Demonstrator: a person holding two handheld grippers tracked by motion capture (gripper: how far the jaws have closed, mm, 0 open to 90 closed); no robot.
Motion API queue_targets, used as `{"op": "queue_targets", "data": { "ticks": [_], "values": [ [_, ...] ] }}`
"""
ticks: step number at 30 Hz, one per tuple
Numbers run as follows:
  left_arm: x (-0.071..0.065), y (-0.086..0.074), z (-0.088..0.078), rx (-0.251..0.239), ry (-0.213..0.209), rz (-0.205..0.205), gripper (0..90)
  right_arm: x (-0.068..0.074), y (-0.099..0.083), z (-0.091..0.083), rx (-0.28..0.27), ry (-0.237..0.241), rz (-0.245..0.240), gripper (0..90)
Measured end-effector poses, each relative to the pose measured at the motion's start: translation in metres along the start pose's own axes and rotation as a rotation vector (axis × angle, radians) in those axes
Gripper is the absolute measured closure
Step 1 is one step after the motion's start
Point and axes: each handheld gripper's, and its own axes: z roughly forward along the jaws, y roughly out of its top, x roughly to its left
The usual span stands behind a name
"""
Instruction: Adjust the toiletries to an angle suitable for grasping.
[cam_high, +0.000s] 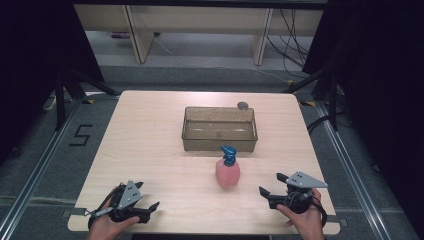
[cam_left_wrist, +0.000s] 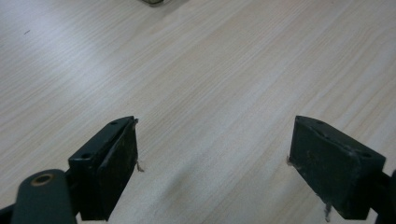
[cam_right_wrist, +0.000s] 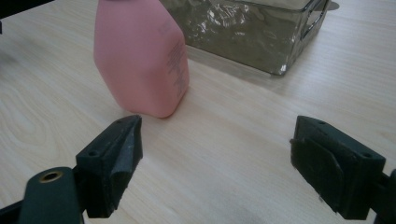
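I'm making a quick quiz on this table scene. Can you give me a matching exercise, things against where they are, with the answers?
Things:
1. pink spray bottle
2. clear bin
3. left claw
4. right claw

Places:
A. near-left table corner
B. table's far half
C. near-right, facing the bottle
D. upright, just in front of the bin

Pairs: 1-D, 2-B, 3-A, 4-C

Black two-jaw claws (cam_high: 152, 206), grey three-cornered plates (cam_high: 131, 192).
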Motion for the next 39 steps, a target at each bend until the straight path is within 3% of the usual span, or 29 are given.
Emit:
{"op": "queue_targets", "data": {
  "ticks": [5, 6, 7, 10, 11, 13, 14, 17, 18, 22, 23, 26, 27, 30, 31, 34, 39],
  "values": [
    [0.0, 0.0, 0.0, 0.0, 0.001, -0.001, 15.0, 0.002, 0.003, 0.001, -0.006, 0.002, -0.029, 18.1],
    [0.001, 0.0, 0.0, 0.004, 0.003, 0.001, 15.0, 0.004, 0.003, 0.001, -0.004, 0.006, -0.01, 18.1],
    [0.001, 0.0, 0.0, 0.005, 0.002, 0.007, 15.0, 0.003, 0.004, 0.002, -0.005, 0.005, -0.029, 18.2],
    [0.0, 0.0, 0.0, 0.002, -0.002, 0.0, 15.0, 0.006, 0.005, 0.001, 0.006, 0.008, -0.01, 18.5],
    [0.0, 0.0, -0.001, 0.011, 0.003, 0.005, 15.0, 0.004, 0.007, 0.002, -0.009, 0.006, -0.045, 18.6],
    [0.0, 0.0, -0.001, 0.014, -0.003, 0.007, 15.0, 0.005, 0.007, 0.002, -0.015, 0.008, -0.043, 18.7],
    [0.0, 0.0, -0.001, 0.012, -0.001, 0.001, 15.0, 0.007, 0.007, 0.003, -0.025, 0.021, -0.018, 18.8],
    [0.001, 0.0, -0.001, 0.017, 0.003, 0.008, 15.0, 0.007, 0.01, 0.004, -0.037, 0.025, -0.037, 19.2],
    [-0.001, 0.0, 0.0, 0.01, 0.003, -0.008, 15.0, 0.007, 0.012, 0.005, -0.043, 0.025, -0.052, 19.5],
    [0.001, 0.0, 0.0, 0.026, -0.009, 0.017, 15.0, 0.009, 0.014, 0.008, -0.06, 0.035, -0.039, 20.0],
    [0.001, 0.0, 0.001, 0.015, 0.006, 0.014, 15.0, 0.01, 0.017, 0.009, -0.067, 0.051, -0.032, 20.3],
    [0.0, 0.0, 0.0, 0.016, -0.004, 0.007, 15.0, 0.009, 0.018, 0.01, -0.066, 0.051, -0.034, 20.5],
    [0.001, 0.0, 0.0, 0.013, -0.003, 0.008, 14.9, 0.007, 0.019, 0.011, -0.075, 0.047, -0.054, 20.5],
    [0.001, 0.0, 0.0, 0.015, -0.004, 0.008, 14.9, 0.007, 0.021, 0.012, -0.07, 0.052, -0.051, 20.5],
    [0.001, 0.0, 0.0, 0.014, -0.004, 0.009, 14.9, 0.009, 0.021, 0.012, -0.071, 0.055, -0.026, 20.5],
    [0.0, 0.0, 0.0, 0.004, -0.004, -0.006, 14.9, 0.009, 0.024, 0.015, -0.086, 0.051, -0.062, 20.7],
    [0.0, 0.0, 0.0, 0.005, -0.006, -0.007, 14.9, 0.011, 0.027, 0.016, -0.066, 0.065, -0.044, 21.0]
  ]
}}
